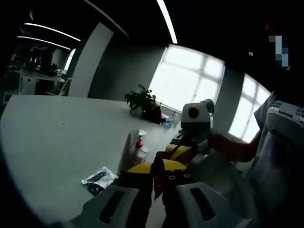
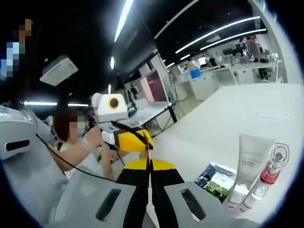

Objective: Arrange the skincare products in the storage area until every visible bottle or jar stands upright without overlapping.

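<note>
facing grippers (image 1: 156, 183) (image 2: 149, 183) closed, white tube (image 2: 249, 164) upright on table (image 2: 228, 114).

White bench (image 2: 247, 114); white tube (image 2: 248, 166) with faint grey lettering; clear bottle (image 2: 273, 168) with a red collar; sachet (image 2: 216, 179) printed green, white and dark blue. The left gripper (image 2: 124, 135) is yellow and black, its fingers (image 1: 114, 204) pale grey. Green plant (image 1: 141, 99) in a dark red pot (image 1: 154, 114); black and white packet (image 1: 99, 179)

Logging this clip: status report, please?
Left hand-held gripper shut, right hand-held gripper shut, both empty. White tube and small bottles upright on table. Sachet lying beside them.
</note>
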Demonstrator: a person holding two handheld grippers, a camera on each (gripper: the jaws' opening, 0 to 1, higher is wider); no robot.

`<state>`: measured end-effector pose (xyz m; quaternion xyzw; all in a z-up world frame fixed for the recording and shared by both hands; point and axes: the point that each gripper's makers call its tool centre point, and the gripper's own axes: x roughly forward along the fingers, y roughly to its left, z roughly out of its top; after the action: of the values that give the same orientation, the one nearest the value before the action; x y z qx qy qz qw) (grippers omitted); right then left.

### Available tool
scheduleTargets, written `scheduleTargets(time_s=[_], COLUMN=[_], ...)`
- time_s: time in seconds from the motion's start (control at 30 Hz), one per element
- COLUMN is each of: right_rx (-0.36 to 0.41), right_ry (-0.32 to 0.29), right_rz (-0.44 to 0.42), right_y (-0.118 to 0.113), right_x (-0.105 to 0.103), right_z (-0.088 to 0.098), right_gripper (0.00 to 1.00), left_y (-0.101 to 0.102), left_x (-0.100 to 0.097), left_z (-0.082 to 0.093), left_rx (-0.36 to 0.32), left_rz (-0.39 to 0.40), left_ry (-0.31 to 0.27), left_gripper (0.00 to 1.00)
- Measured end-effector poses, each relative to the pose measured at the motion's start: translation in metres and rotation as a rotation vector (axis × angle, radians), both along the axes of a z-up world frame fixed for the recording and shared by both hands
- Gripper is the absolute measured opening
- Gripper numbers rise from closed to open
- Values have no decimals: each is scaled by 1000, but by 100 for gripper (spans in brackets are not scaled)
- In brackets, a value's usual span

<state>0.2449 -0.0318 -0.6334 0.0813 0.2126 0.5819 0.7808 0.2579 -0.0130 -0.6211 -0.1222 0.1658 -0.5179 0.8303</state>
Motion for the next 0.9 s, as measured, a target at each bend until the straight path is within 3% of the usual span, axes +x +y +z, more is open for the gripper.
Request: scheduleTargets(time_s=[0.27, 0.5, 0.67, 0.9], right_rx=[-17, -71, -63, -47], right_ry=[4, 7, 14, -7], right_rz=[-16, -23, -28, -33], right_y=[0, 3, 5, 9], right_x=[2, 5, 7, 11], right_z=[-2, -10, -9, -6], right_gripper=[1, 1, 1, 4], left_y=[-1, 1, 4, 10], left_x=[0, 4, 4, 5], left_z=[-2, -11, -9, -4], left_rx=[-3, 48, 60, 38], left_rz=[2, 30, 40, 64], left_ry=[13, 2, -34, -25], left_gripper=[1, 0, 0, 0])
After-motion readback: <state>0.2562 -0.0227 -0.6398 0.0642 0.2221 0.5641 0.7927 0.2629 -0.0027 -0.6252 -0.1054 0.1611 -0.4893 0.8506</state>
